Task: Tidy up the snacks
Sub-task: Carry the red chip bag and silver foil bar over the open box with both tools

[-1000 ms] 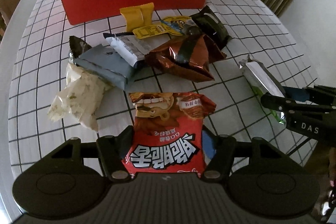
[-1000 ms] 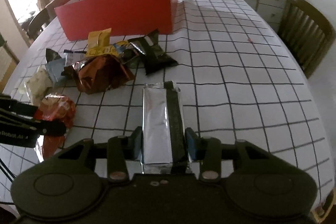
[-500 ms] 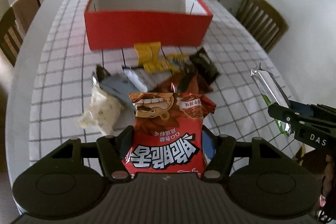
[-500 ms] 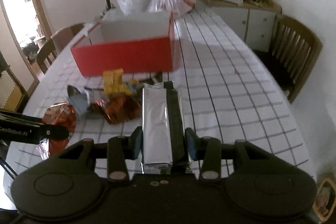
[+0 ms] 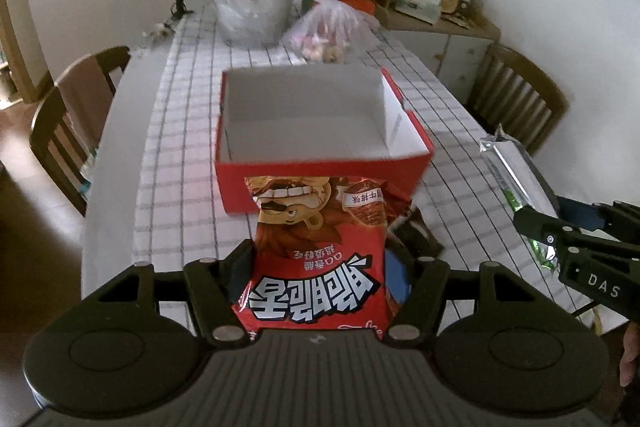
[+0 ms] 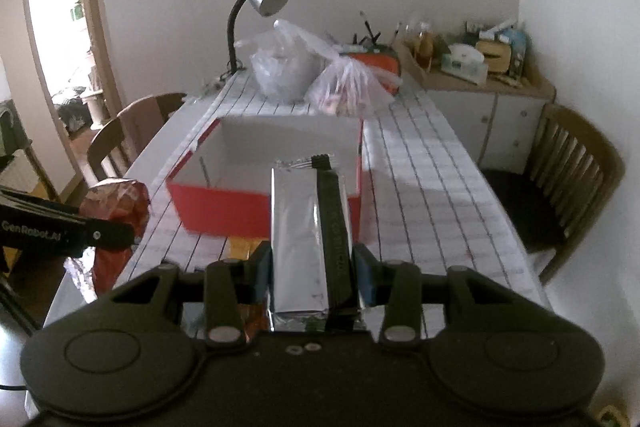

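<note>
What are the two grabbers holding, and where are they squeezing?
The left gripper squeezes the red snack bag by its lower sides. The right gripper squeezes the silver packet by the sides near its bottom end.

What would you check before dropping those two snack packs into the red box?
1. Left tool gripping the red snack bag: ok, clamped on both sides.
2. Right tool gripping the silver packet: ok.
3. Red box open, with room inside: ok, white interior looks bare.
4. Both packs over the opening: not ok, each appears short of the near wall.
5. Tools clear of each other: ok, apart side by side.
6. Snacks left on the table: cannot tell, mostly hidden below the tools.
</note>
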`<state>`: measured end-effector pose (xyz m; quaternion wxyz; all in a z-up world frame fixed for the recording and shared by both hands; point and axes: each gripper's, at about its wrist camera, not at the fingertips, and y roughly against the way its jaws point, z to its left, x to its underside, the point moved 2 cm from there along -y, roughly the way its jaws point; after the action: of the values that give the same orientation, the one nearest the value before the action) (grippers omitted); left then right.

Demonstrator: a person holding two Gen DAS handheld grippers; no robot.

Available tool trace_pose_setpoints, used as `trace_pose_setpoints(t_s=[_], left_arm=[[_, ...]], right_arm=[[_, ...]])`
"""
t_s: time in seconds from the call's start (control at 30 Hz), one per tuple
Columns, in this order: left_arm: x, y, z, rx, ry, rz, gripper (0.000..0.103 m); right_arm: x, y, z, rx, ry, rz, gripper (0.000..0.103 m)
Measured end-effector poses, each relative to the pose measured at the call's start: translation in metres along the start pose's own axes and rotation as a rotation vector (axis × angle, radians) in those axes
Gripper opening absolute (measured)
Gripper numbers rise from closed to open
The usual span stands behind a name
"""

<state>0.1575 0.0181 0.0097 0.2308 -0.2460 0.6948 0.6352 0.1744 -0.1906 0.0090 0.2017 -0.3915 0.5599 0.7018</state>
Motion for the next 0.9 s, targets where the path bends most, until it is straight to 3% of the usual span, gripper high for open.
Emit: trace_pose_setpoints(t_s=[0.2,0.57,0.9], left_arm=[[-0.046,-0.029,0.014,-0.068,0.022,0.005,0.066],[-0.114,-0.114,0.032,-0.172,0.036,0.106,0.066],[-0.154,-0.200,0.042,-0.229,0.013,0.234,0.066]], right_arm=[[-0.039,-0.041,-0.006,-0.006,0.009,0.010,0.041],[-0.089,-0.144,-0.023,-0.050,0.024,0.106,0.041],[-0.104,-0.240,-0.020,-0.111,0.045,0.244,0.041]])
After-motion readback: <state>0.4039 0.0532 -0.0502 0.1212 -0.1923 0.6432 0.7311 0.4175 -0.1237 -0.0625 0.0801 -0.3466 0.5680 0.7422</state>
